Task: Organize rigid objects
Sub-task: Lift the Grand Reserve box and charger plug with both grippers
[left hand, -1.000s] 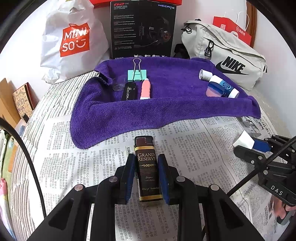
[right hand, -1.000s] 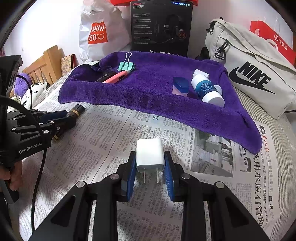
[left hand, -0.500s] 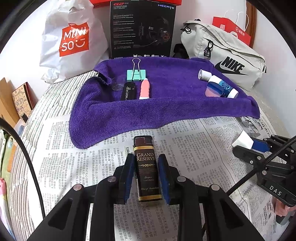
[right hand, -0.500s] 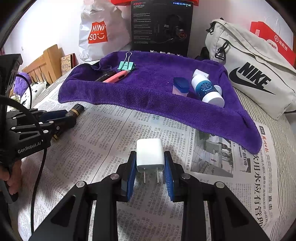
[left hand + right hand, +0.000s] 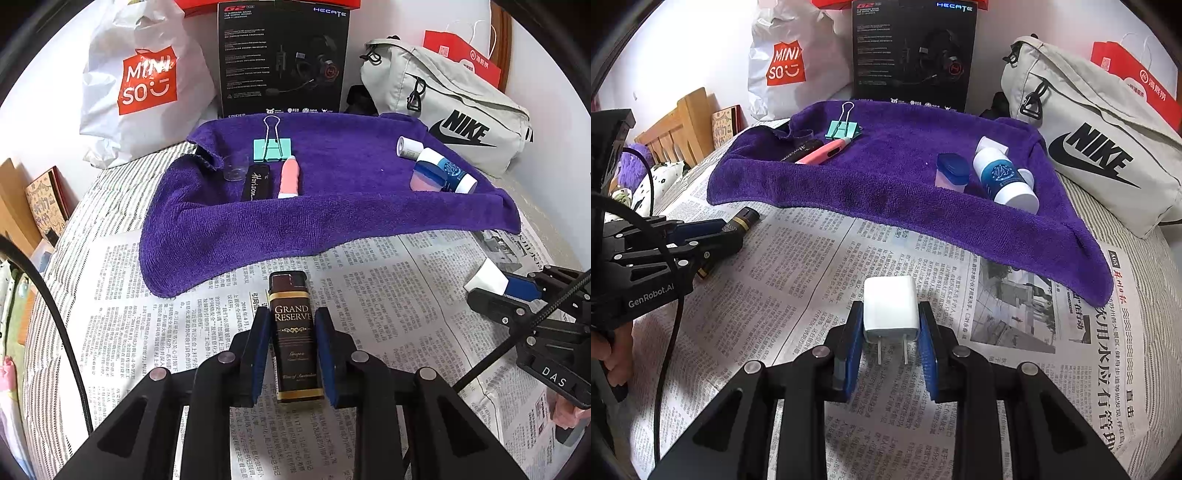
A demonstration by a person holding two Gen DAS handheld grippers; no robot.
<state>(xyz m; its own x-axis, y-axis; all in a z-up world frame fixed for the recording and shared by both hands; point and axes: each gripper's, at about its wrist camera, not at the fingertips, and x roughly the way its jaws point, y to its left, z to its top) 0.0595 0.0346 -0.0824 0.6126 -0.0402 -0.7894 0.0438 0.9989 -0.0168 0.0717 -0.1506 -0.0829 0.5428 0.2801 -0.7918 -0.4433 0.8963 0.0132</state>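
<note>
A dark brown lighter (image 5: 295,336) printed "Grand Reserve" is clamped between the blue pads of the left gripper (image 5: 293,354), lying lengthwise over the newspaper (image 5: 388,317) spread on the bed. A white plug charger (image 5: 891,309) is clamped in the right gripper (image 5: 891,345), its two prongs pointing back toward the camera, also above the newspaper. Beyond both, a purple towel (image 5: 332,214) is laid out. On its left part a mint binder clip (image 5: 272,147), a small clear cup (image 5: 234,168), a black "Horizon" case (image 5: 255,181) and a pink pen-shaped item (image 5: 289,177) are grouped close together. On its right part a white-and-blue bottle (image 5: 1006,179), a pink box with a blue lid (image 5: 952,171) and a small white cylinder (image 5: 408,147) are gathered. Behind the towel a Miniso bag (image 5: 144,81), a black headset box (image 5: 282,59) and a Nike bag (image 5: 454,107) are seen against the wall.
</note>
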